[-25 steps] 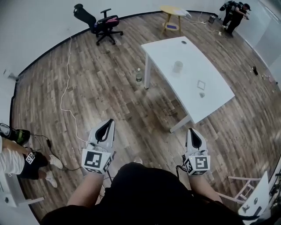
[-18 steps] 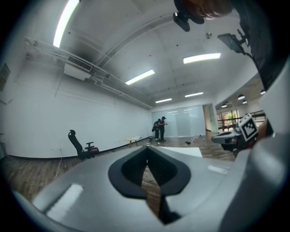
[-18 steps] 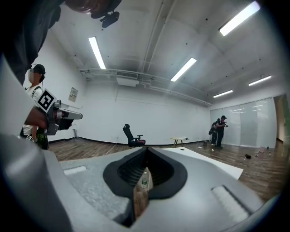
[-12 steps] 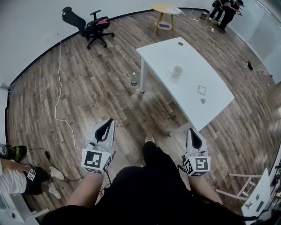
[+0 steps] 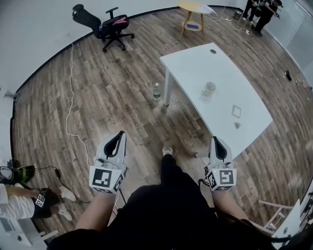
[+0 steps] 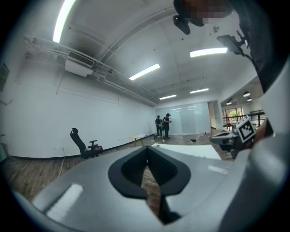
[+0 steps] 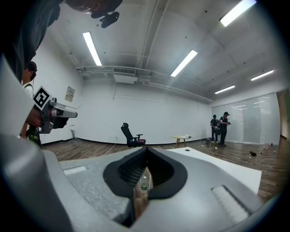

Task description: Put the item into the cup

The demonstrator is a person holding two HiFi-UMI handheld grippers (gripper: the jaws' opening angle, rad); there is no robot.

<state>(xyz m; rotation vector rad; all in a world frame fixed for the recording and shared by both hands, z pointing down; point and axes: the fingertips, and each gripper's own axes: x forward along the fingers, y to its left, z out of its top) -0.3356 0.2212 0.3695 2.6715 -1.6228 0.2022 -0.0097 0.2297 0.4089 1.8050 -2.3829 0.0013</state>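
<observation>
Room: large and white-walled, with a plank floor [image 5: 112,97] and strip lights overhead. One white table [image 5: 195,63] stands ahead and to the wearer's right.

On the table:
- Cup [image 5: 209,89]: pale, handled and upright, near the middle of the top.
- Square card [image 5: 236,111]: lies flat between the cup and the table's near end.
- Item [image 5: 237,125]: small and grey, just past the card toward the near corner, well apart from the cup. It is too small to identify, possibly a cap.

On the floor:
- Bottle [image 5: 156,91]: beside the table's left leg.
- Office chair [image 5: 105,27]: by the far wall.
- Yellow side table [image 5: 194,10].
- Loose cable [image 5: 72,83].
- Two people [image 5: 261,9]: standing at the far corner.

Grippers:
- Left gripper [image 5: 119,135]: jaws together with nothing between them, held roughly level over bare floor.
- Right gripper [image 5: 217,141]: jaws together and empty, its tip just short of the table's near corner.

Change over the last second: the table has drawn nearer in the head view. Its near corner now lies beside the right gripper, where open floor lay before. A shoe [image 5: 167,150] is planted forward. Both grippers have kept their pose and stayed closed.

Reading: the approach on foot is under way. Nothing is grasped yet, and the item is untouched and not in the cup. The jaws must part before any pick.
</observation>
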